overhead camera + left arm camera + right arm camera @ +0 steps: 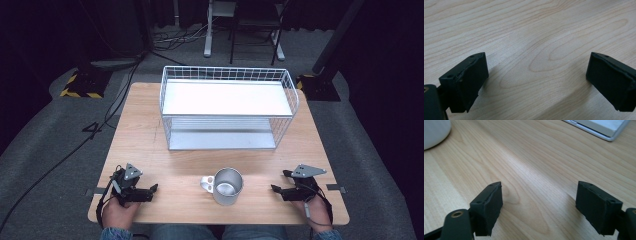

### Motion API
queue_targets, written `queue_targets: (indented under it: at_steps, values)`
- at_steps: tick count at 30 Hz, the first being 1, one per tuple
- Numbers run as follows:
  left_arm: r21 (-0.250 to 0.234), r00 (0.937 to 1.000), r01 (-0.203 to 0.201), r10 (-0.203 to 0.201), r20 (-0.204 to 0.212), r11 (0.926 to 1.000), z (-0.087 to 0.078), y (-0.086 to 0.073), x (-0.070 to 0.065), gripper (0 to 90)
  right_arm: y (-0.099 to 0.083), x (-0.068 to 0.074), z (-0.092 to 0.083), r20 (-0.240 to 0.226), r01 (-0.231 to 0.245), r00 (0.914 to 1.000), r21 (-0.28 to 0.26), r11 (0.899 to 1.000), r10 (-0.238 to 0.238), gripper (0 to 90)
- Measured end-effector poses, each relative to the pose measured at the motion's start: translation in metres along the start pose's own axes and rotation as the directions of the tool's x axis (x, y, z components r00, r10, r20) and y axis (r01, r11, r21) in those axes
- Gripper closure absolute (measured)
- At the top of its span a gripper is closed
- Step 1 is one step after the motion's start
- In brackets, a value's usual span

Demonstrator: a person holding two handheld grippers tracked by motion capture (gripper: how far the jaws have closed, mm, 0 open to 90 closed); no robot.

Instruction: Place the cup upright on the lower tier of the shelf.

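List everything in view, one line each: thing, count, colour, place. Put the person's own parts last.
table: one, light wood, centre of the high view.
wire rack: one, white, two shelves, far half of the table.
mug: one, silver metal, upright, near edge between the grippers, handle to the left in the high view.
cables: several, black, on the grey floor left of the table.
stand bases: two, black with yellow stripes, on the floor at the far corners.
chair: one, dark, beyond the table.
left gripper: one, black, near-left of the table, jaws apart.
right gripper: one, black, near-right, jaws apart.
hands: two, holding the grippers at the near edge.
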State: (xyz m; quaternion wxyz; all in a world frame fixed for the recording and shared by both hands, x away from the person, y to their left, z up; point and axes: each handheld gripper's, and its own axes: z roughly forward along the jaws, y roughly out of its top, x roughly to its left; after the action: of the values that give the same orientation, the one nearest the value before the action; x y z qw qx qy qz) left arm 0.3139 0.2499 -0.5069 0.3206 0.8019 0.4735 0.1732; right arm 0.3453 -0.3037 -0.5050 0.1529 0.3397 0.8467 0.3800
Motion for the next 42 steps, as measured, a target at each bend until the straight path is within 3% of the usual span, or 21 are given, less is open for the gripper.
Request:
queue_targets:
  at_steps: [3, 12, 15, 18, 19, 20, 21, 22, 23, 24, 33, 42]
  values:
    - [0.000, 1.0000, 0.000, 0.000, 0.000, 1.0000, 0.000, 0.000, 0.000, 4.5, 0.001, 0.003, 0.000, -0.031, 0.008, 0.9995, -0.019, 1.000, -0.008, 21.2]
    - [0.000, 1.0000, 0.003, -0.003, -0.001, 1.0000, 0.000, 0.000, 0.000, 4.5, 0.010, 0.008, -0.009, -0.054, 0.022, 0.9982, -0.071, 0.997, -0.026, 18.7]
    - [0.000, 1.0000, 0.002, -0.002, -0.001, 1.0000, 0.000, 0.000, 0.000, 4.5, 0.015, 0.016, -0.016, -0.073, 0.036, 0.9962, -0.146, 0.989, -0.048, 14.4]
    - [0.000, 1.0000, 0.002, -0.002, -0.001, 1.0000, 0.000, 0.000, 0.000, 4.5, 0.018, 0.018, -0.020, -0.094, 0.018, 0.9949, -0.214, 0.977, -0.039, 10.1]
    - [0.000, 1.0000, 0.003, -0.003, -0.001, 1.0000, 0.000, 0.000, 0.000, 4.5, 0.019, 0.019, -0.022, -0.090, 0.008, 0.9954, -0.238, 0.971, -0.031, 0.0]
    - [0.000, 1.0000, 0.003, -0.003, -0.001, 1.0000, 0.000, 0.000, 0.000, 4.5, 0.019, 0.019, -0.022, -0.090, 0.008, 0.9954, -0.238, 0.971, -0.031, 0.0]
    - [0.000, 1.0000, 0.004, -0.004, -0.001, 1.0000, 0.000, 0.000, -0.001, 4.5, 0.021, 0.020, -0.024, -0.112, -0.013, 0.9935, -0.274, 0.962, -0.019, 0.0]
    - [0.000, 1.0000, 0.004, -0.004, -0.001, 1.0000, 0.000, 0.000, -0.001, 4.5, 0.021, 0.020, -0.024, -0.112, -0.013, 0.9935, -0.274, 0.962, -0.019, 0.0]
    - [0.000, 1.0000, 0.002, -0.002, -0.001, 1.0000, 0.000, 0.000, 0.000, 4.5, 0.022, 0.021, -0.026, -0.133, -0.021, 0.9909, -0.306, 0.952, -0.021, 0.0]
    - [0.000, 1.0000, 0.002, -0.002, -0.001, 1.0000, 0.000, 0.000, 0.000, 4.5, 0.022, 0.023, -0.027, -0.141, -0.021, 0.9897, -0.315, 0.949, -0.025, 0.0]
    - [0.000, 1.0000, 0.003, -0.003, -0.001, 1.0000, 0.000, 0.000, 0.000, 4.5, 0.028, 0.033, -0.032, -0.146, -0.003, 0.9879, -0.351, 0.936, -0.052, 0.0]
    - [0.000, 1.0000, 0.004, -0.004, -0.002, 1.0000, 0.000, 0.000, 0.000, 4.5, 0.035, 0.043, -0.032, -0.148, 0.010, 0.9868, -0.357, 0.934, -0.067, 0.0]
